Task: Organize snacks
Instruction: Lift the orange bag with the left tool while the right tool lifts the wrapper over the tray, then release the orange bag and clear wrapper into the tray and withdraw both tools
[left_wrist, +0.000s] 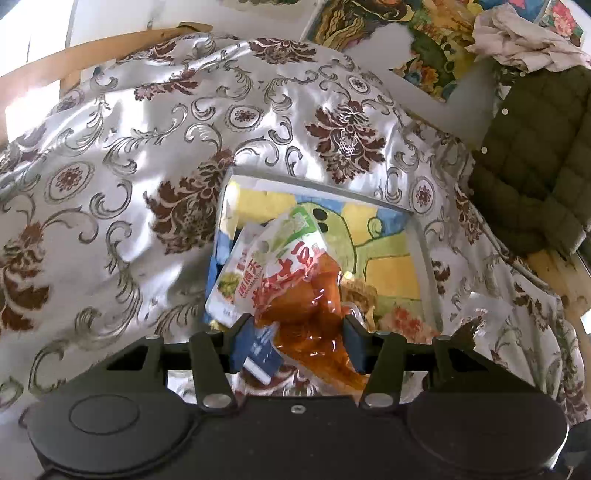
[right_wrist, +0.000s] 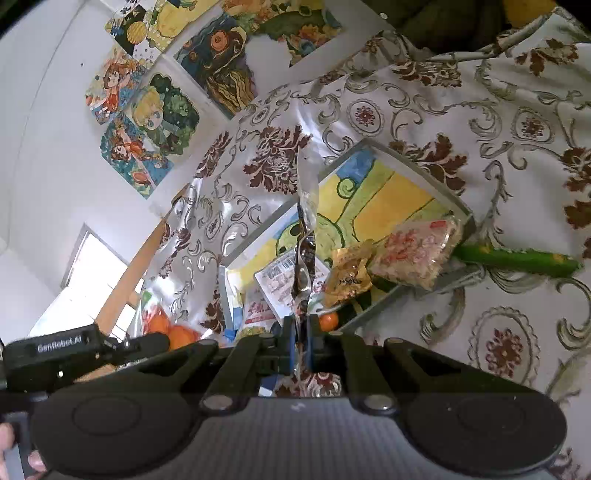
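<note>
Snack packets fill both tongs: the left tongs (left_wrist: 297, 341) are clamped on an orange-red pouch (left_wrist: 310, 295) held above the near edge of a grey-rimmed tray (left_wrist: 424, 254), while the right tongs (right_wrist: 300, 332) are pressed together on a thin silvery wrapper (right_wrist: 306, 229) standing upright over the same tray. Other packets crowd its near corner; its far half lies bare. Beyond it, the patterned cloth (left_wrist: 147, 129) over the worktop stretches free to the wall.
</note>
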